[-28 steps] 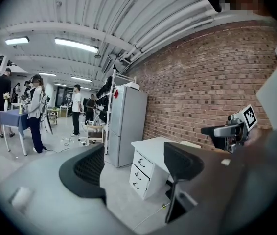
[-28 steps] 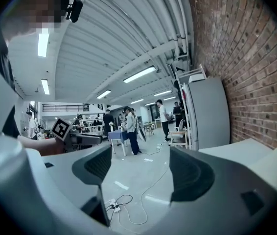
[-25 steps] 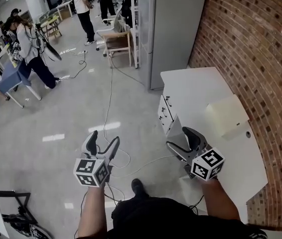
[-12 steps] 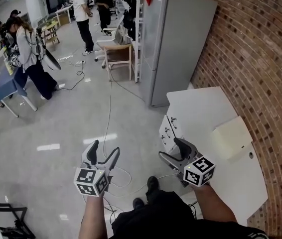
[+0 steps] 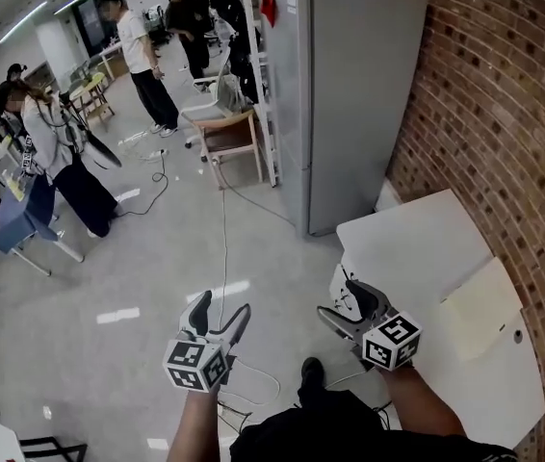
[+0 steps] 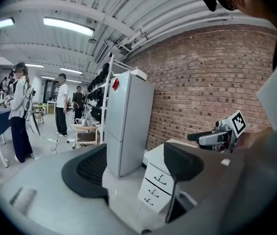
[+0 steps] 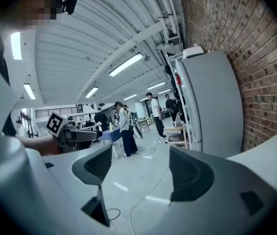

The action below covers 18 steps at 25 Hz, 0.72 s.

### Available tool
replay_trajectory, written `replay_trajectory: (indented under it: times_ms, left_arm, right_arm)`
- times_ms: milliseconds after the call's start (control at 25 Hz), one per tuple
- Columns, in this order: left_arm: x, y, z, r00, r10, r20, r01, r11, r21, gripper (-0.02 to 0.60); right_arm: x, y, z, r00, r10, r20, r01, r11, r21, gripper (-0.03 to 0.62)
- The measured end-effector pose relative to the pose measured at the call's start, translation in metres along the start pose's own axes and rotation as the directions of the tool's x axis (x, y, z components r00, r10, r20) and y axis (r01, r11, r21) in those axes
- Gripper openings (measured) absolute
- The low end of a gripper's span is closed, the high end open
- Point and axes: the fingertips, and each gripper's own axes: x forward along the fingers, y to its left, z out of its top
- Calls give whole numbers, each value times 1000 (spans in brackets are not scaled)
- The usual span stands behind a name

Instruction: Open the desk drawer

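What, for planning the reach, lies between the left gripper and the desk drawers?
Only bare grey floor: the head view shows it between the left gripper and the desk drawers, and the left gripper view sees the drawers through its open jaws.

I count two grippers, the left gripper (image 5: 222, 308) and the right gripper (image 5: 338, 299). One white worktop (image 5: 417, 248) with three drawers (image 6: 157, 181) and one tan sheet (image 5: 480, 306). One grey fridge (image 5: 350, 94), one wooden chair (image 5: 229, 138), at least three people (image 5: 56, 152).
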Motion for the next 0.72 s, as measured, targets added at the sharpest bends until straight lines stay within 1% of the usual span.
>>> replay_trajectory:
  times_ms: [80, 160, 280, 360, 520, 640, 720]
  left_arm:
    - [35, 3, 15, 1000, -25, -12, 25, 1000, 14, 368]
    - [65, 4, 24, 999, -46, -18, 47, 998, 37, 368]
    - [105, 7, 28, 995, -84, -45, 86, 995, 47, 368]
    - [126, 7, 26, 990, -118, -76, 122, 991, 49, 368]
    - [166, 9, 0, 967, -216, -135, 220, 975, 18, 368]
    - [194, 21, -25, 945, -275, -176, 280, 960, 3, 368]
    - [208, 32, -37, 933, -302, -198, 304, 952, -19, 368]
  right_arm:
    - [18, -25, 11, 1000, 4, 1, -4, 1000, 1, 336]
    - [33, -47, 14, 1000, 4, -13, -4, 1000, -2, 336]
    - [55, -72, 9, 999, -14, -34, 14, 1000, 15, 336]
    - [64, -78, -2, 998, -34, -55, 36, 998, 45, 336]
    - [73, -90, -39, 983, -113, -147, 126, 988, 84, 336]
    - [79, -103, -60, 959, -198, -201, 222, 970, 100, 336]
    - [82, -108, -73, 940, -250, -233, 281, 954, 109, 336]
